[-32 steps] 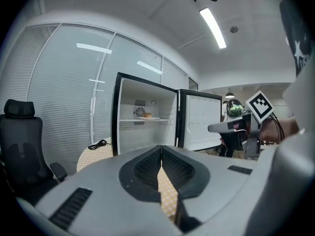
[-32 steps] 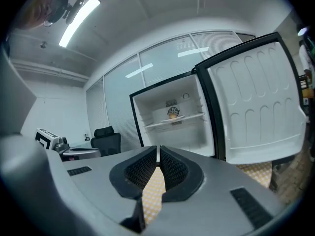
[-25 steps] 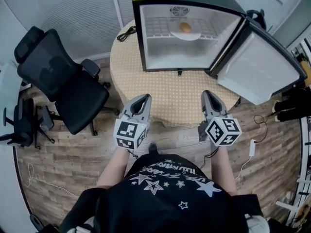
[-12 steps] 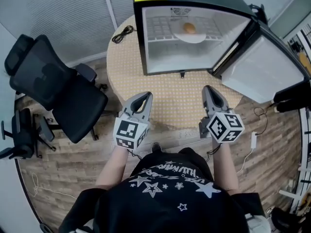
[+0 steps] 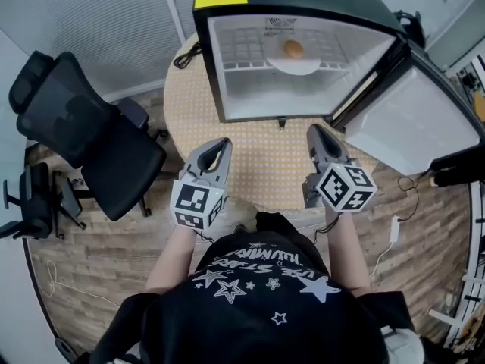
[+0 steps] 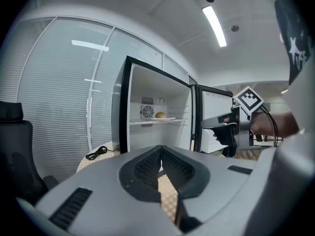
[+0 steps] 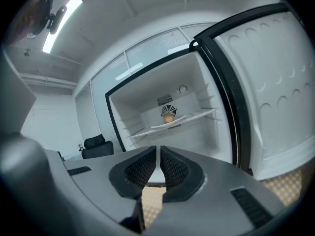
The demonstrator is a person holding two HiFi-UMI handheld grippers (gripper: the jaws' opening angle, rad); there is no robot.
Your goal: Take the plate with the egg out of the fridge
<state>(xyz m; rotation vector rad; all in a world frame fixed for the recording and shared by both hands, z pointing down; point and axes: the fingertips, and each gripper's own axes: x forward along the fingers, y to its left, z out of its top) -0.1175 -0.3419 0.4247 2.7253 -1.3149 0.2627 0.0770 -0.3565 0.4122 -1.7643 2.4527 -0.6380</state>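
A small black fridge (image 5: 220, 6) stands open on a round table (image 5: 265, 161), its door (image 5: 413, 116) swung out to the right. On its wire shelf lies a white plate (image 5: 294, 64) carrying a brown egg (image 5: 292, 48); plate (image 7: 170, 123) and egg (image 7: 168, 117) also show in the right gripper view, and the egg (image 6: 160, 115) in the left gripper view. My left gripper (image 5: 220, 147) and right gripper (image 5: 316, 133) hover over the table's near edge, well short of the fridge. Both are shut with nothing between their jaws.
A black office chair (image 5: 91, 139) stands left of the table. A black cable (image 5: 186, 54) lies on the table beside the fridge. More cables and a white adapter (image 5: 394, 230) lie on the wooden floor at the right.
Both grippers have drifted slightly forward toward the fridge. The head camera has shifted, so the fridge sits a little lower and larger in view.
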